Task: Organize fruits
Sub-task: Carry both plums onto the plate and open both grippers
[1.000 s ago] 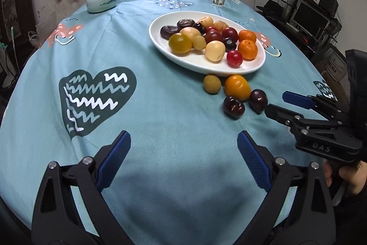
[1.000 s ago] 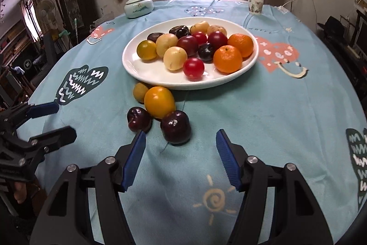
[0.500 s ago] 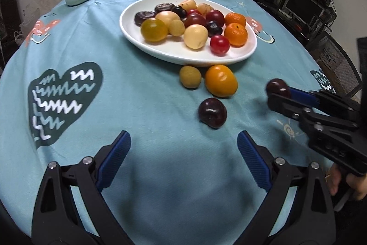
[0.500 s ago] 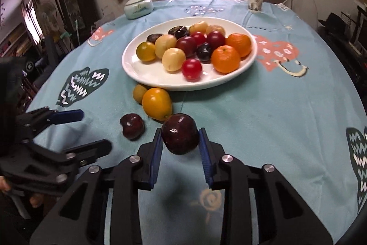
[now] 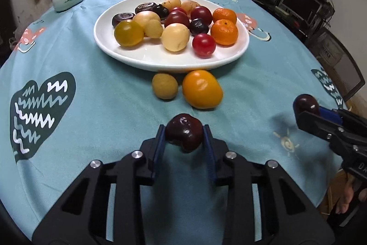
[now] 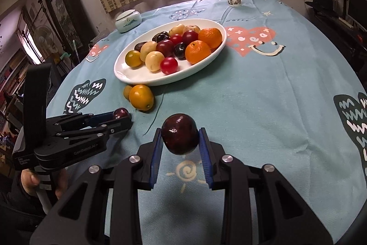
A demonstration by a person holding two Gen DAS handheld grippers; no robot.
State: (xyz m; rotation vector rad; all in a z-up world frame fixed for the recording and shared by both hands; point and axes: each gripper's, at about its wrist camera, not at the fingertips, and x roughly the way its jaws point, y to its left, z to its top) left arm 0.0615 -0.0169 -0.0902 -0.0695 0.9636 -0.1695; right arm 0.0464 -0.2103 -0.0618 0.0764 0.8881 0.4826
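Right now I am holding a fruit in each claw: my left claw (image 5: 184, 138) is pinching a dark maroon, glossy round plum (image 5: 184, 134) between its blue pads, and my right claw (image 6: 179, 139) is gripping a second dark red plum (image 6: 180, 133) the same way, lifted clear of the surface so its shadow is falling on the cloth below. Both are hovering over the near part of the round surface covered in a teal printed tablecloth (image 5: 91, 111). The wide white oval ceramic plate (image 5: 149, 59), already heaped with yellow, red, dark and orange fruit, is lying straight ahead of both claws, farther across the surface, with its long axis running side to side in my left view. Between my left claw and the plate's near rim, a smooth orange-yellow fruit (image 5: 202, 88) and a small tan round fruit (image 5: 164, 85) are sitting on the cloth, just beside each other and close under the rim. I am judging the left claw the nearer of the two, though it is having to carry over those loose fruits; the right claw is facing an open stretch of cloth toward the plate's near edge.
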